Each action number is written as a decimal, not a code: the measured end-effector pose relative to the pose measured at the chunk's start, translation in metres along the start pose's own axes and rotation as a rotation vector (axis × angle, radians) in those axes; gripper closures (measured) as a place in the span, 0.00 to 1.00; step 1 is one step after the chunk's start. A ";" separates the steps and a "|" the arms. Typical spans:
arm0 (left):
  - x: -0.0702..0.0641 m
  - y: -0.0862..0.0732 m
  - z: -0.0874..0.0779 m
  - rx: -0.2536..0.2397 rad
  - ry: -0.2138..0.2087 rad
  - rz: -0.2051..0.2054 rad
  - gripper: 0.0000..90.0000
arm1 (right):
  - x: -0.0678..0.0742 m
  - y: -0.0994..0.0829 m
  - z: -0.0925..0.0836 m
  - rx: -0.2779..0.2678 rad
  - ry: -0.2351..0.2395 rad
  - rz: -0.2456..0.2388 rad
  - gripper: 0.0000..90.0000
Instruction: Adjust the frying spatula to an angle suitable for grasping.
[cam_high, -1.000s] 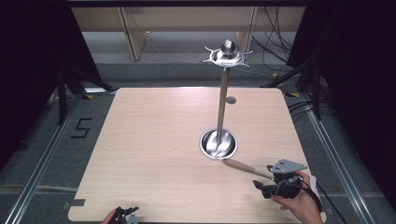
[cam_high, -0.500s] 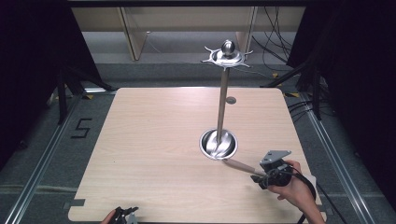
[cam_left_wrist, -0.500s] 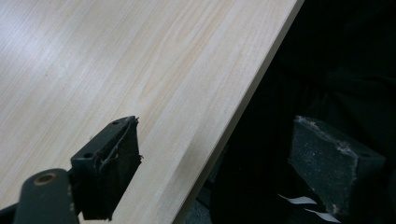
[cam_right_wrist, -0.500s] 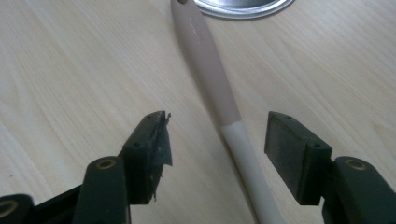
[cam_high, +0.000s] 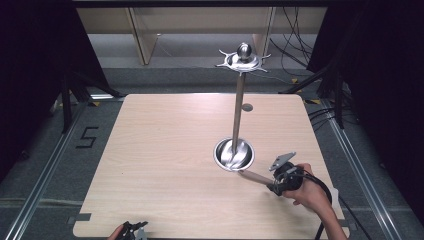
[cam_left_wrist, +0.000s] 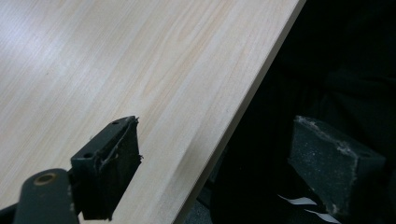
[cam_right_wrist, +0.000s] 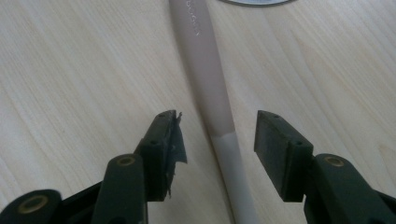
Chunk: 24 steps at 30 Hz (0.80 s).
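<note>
Right tool (cam_high: 272, 186) has slid up along the handle (cam_right_wrist: 210, 84) — jaws closing, not yet touching; left tool (cam_left_wrist: 224, 177) spread.

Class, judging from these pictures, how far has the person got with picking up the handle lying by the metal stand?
Done: the right gripper straddles the beige handle near the stand's base. In hand: its jaws have just been closing, pads not yet touching. Left: grip and lift. The left gripper waits open at the table edge.
</note>
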<state>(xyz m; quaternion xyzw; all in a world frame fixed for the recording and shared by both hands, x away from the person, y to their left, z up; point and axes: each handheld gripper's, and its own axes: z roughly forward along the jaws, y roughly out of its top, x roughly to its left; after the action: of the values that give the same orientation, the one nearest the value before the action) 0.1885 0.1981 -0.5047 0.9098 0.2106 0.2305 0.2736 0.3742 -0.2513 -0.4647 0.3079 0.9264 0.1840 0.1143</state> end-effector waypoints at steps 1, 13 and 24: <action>0.000 0.000 0.000 0.000 -0.002 0.000 0.17 | 0.000 0.001 0.001 0.005 0.013 0.011 0.58; 0.000 0.000 -0.001 -0.004 0.006 0.007 0.17 | -0.010 0.011 0.012 0.085 0.062 -0.004 0.64; 0.000 0.000 -0.001 0.001 0.006 0.009 0.17 | -0.013 0.019 0.018 0.138 0.092 -0.015 0.72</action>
<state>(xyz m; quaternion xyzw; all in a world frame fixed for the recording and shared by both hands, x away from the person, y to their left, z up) 0.1883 0.1982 -0.5040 0.9102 0.2075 0.2343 0.2713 0.3999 -0.2402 -0.4723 0.2995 0.9434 0.1329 0.0514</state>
